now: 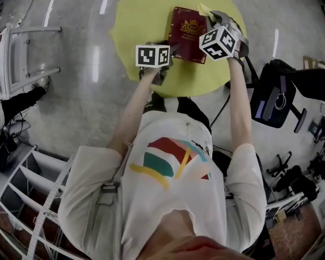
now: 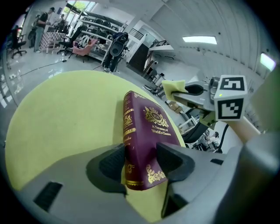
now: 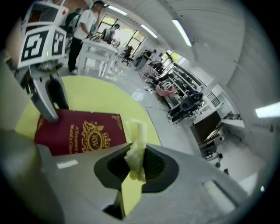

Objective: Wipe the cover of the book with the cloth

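Note:
A dark red book point(image 1: 188, 33) with gold print lies on the round yellow table point(image 1: 142, 30). My left gripper point(image 1: 171, 52) is shut on the book's point(image 2: 146, 135) near lower corner, one jaw on the spine side and one on the cover. My right gripper point(image 1: 212, 19) is shut on a pale yellow cloth point(image 3: 136, 148), which sticks up between its jaws. The cloth point(image 1: 204, 9) hangs by the book's far right corner, just off the cover point(image 3: 83, 129). In the left gripper view the right gripper point(image 2: 181, 89) with the cloth point(image 2: 173, 86) hovers beyond the book.
The table's near edge point(image 1: 188, 94) is close to the person's body. A black bag point(image 1: 271, 96) stands on the floor at the right, a white rack point(image 1: 20, 56) at the left. Shelves and chairs fill the room behind.

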